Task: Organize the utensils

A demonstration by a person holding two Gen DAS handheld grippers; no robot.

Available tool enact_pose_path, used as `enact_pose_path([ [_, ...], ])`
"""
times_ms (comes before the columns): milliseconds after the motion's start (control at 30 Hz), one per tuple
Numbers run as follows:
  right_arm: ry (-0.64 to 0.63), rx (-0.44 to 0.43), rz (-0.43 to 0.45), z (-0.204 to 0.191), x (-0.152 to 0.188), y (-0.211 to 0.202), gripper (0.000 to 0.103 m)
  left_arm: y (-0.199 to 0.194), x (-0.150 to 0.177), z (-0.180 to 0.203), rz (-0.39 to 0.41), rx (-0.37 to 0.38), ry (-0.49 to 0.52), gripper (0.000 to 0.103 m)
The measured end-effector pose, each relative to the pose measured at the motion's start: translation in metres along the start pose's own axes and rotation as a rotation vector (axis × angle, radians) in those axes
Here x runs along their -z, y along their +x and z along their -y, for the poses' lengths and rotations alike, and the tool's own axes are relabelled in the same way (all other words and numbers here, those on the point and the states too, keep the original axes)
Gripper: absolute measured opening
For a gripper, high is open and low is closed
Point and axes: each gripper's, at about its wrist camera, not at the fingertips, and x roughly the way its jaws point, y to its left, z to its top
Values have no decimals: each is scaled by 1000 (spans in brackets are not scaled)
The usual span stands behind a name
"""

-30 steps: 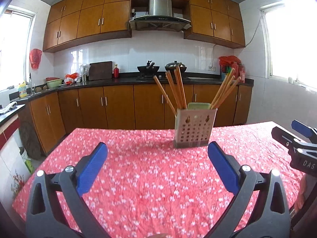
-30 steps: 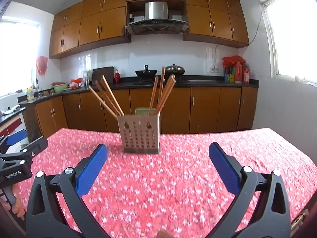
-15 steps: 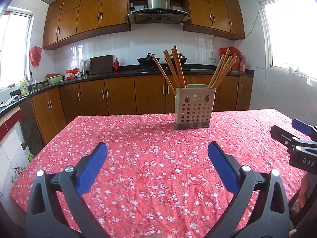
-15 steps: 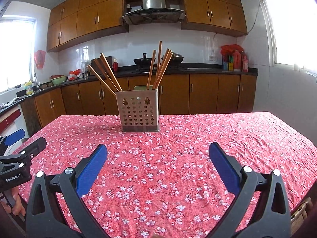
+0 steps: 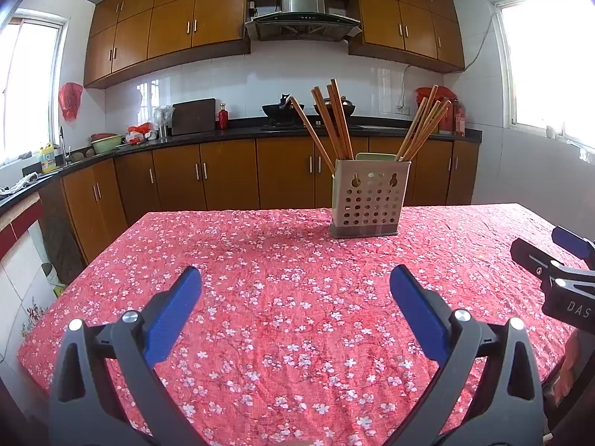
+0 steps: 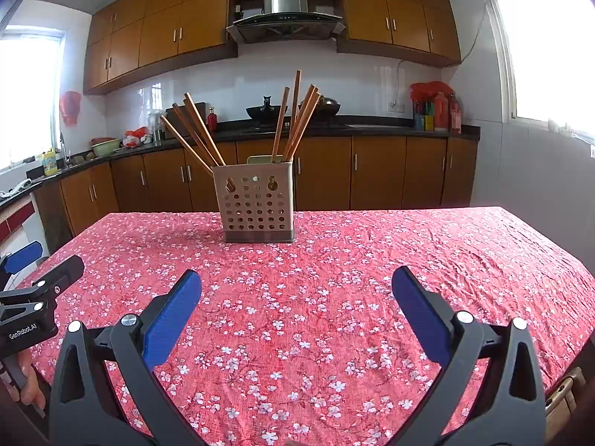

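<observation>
A beige perforated utensil holder (image 5: 368, 200) (image 6: 257, 203) stands upright near the far edge of the table, with several brown wooden chopsticks (image 5: 334, 120) (image 6: 293, 122) leaning out of it in two bunches. My left gripper (image 5: 295, 310) hovers open over the near part of the red floral tablecloth (image 5: 282, 297), well short of the holder, with nothing between its blue pads. My right gripper (image 6: 296, 312) is likewise open and empty, also far back from the holder. Each gripper shows at the edge of the other's view.
The tablecloth (image 6: 334, 278) covers the whole table. Behind it run brown kitchen cabinets (image 5: 223, 182) with a dark worktop, woks on the stove (image 5: 282, 109) and a range hood. Bright windows stand left and right. A hand (image 6: 28, 379) holds the left gripper's handle.
Both views have tilted down and drawn back from the holder, so more tablecloth shows. The holder and chopsticks stay put. Both grippers remain open.
</observation>
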Motion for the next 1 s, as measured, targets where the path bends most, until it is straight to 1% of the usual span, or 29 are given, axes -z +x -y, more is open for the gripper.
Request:
enact_pose_path([
  [1000,4,0,-4,1,1,0,101,2,-1,2,-8,6,-12,99],
])
